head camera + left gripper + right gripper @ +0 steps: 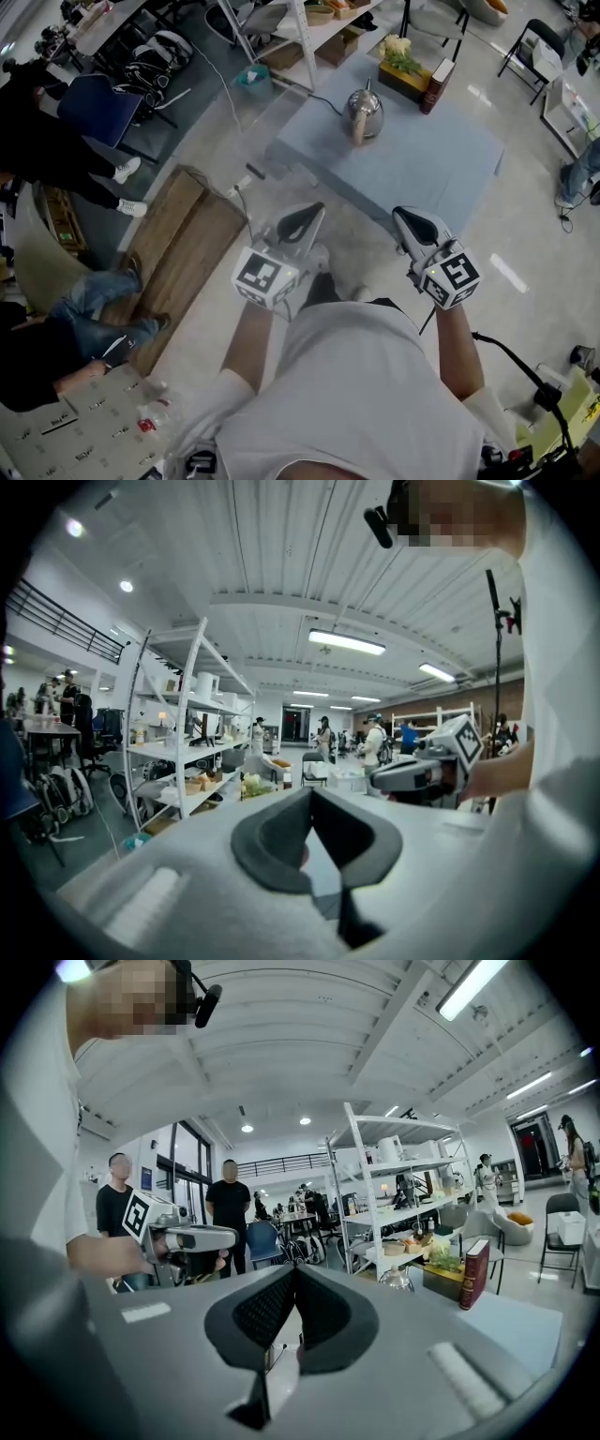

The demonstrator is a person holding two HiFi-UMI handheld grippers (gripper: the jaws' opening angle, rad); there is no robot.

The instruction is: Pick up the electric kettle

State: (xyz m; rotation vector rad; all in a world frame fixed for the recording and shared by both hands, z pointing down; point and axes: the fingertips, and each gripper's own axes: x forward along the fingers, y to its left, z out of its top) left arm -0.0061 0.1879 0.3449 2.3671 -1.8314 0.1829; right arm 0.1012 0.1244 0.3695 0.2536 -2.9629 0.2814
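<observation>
the step in hand looks like the approach, and no grasp is begun. the kettle [365,114] stands upright on the far part of the table [441,164], well apart from both grippers. the person stands short of the near table edge and holds the 2 grippers out in front of the body, side by side.

the left gripper [302,223] has its jaws closed tip to tip, with nothing between them; its own view shows only floor through the small gap behind the tips. the right gripper [419,228] is closed in the same way and is also empty.

the next move, as a judgement, calls for coming closer to the table, opening the jaws of 1 gripper, and bringing them around the handle or the top of the kettle. which gripper is better cannot be told from here; the kettle lies about between the 2.

around it: a box [405,73] with plants and a book [437,86] stand near the kettle at the back of the table, so a reach from the front is free. a cable [323,101] seems to run from the kettle side off the table toward the shelf [309,28], and it may pull when the kettle is lifted. a wooden board [187,244] lies on the floor at the left, and people [84,309] sit there, out of the way.
</observation>
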